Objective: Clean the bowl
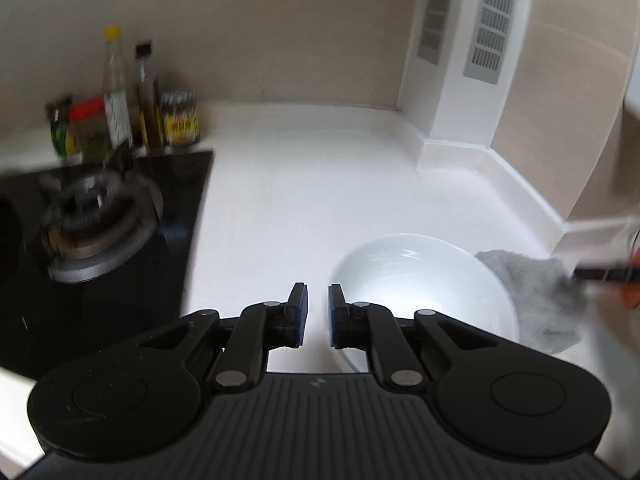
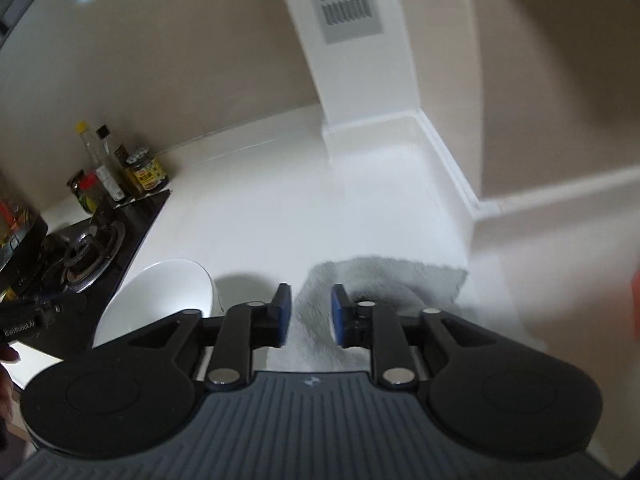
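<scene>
In the left wrist view, the left gripper (image 1: 318, 312) hangs over the white surface (image 1: 280, 200) with its jaws slightly spread and nothing between them. The white bowl (image 1: 424, 280) sits on the surface just right of the jaws, its near rim hidden behind the gripper body. A grey cloth (image 1: 548, 300) lies against the bowl's right side. The right gripper (image 1: 600, 274) shows blurred at the right edge, above the cloth. To the left is a black hob (image 1: 120, 240) with a gas burner (image 1: 100, 220), and behind it a cluster of bottles and jars (image 1: 128, 120).

In the right wrist view, the right gripper (image 2: 311, 312) points down at the cloth (image 2: 384, 280), its jaws spread apart and clear of the fabric, gripping nothing. The bowl (image 2: 160, 292) stands left of the cloth, beside the hob (image 2: 120, 224). The left gripper (image 2: 24, 320) shows at the left edge.
</scene>
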The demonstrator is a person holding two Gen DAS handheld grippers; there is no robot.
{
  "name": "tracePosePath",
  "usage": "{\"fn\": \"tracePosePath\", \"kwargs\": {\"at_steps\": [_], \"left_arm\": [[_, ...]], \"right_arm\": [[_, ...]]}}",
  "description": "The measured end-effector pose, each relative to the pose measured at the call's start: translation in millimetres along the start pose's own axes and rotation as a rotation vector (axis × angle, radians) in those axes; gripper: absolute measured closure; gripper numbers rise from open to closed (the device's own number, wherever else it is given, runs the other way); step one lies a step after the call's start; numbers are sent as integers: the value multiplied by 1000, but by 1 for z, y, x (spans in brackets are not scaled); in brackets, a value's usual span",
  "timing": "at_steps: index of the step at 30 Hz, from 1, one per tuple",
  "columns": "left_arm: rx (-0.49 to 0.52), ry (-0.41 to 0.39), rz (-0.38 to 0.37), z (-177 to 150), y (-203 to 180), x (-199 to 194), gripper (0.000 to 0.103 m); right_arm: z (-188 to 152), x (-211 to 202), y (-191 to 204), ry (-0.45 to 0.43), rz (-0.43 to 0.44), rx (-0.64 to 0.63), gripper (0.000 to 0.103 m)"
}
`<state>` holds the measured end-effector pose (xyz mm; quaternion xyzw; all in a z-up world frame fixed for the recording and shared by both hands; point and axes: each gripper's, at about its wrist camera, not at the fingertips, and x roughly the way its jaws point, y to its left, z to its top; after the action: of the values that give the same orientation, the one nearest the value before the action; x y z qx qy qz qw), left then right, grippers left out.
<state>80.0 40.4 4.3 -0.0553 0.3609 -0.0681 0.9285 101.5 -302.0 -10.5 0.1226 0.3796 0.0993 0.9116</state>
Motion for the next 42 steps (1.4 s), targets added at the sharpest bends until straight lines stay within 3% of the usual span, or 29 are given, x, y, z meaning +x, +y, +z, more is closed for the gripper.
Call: {"fn": "tracePosePath", "kwargs": {"at_steps": [5,10,13,15,18,24,28,33,38,42], "left_arm": [[-20,7,-30,-7,-9,-10,93],[25,-47,-61,-18,-19,-21,93],[23,-54,-39,-26,-23,-26,93],[19,-57,-21,-33,-25,-30,93],[11,-37,-4,-41,-28,-35,93],[-59,-25,-49,-57,-31,-43,93],[-51,-43,26,-68,-38,-56,93],[-105,-61,36,-77,-39,-63,93],[-98,-53,36,-84,-50,-64,93],[-56,-27,31,-89,-61,-61,93]], "right_arm": [[-34,-2,-4,40,-15,-24,81],[-44,-21,8,-41,-104,-84,81],[-48,-29,27,-75,-187,-153,81],[-51,-33,35,-68,-199,-166,81],[-56,-35,45,-43,-195,-182,81],[-66,-49,55,-31,-181,-218,81],[-72,-59,58,-54,-174,-249,81],[-84,-67,62,-72,-149,-249,81],[-93,-76,61,-80,-130,-325,82],[-96,-78,52,-78,-128,-308,81]]}}
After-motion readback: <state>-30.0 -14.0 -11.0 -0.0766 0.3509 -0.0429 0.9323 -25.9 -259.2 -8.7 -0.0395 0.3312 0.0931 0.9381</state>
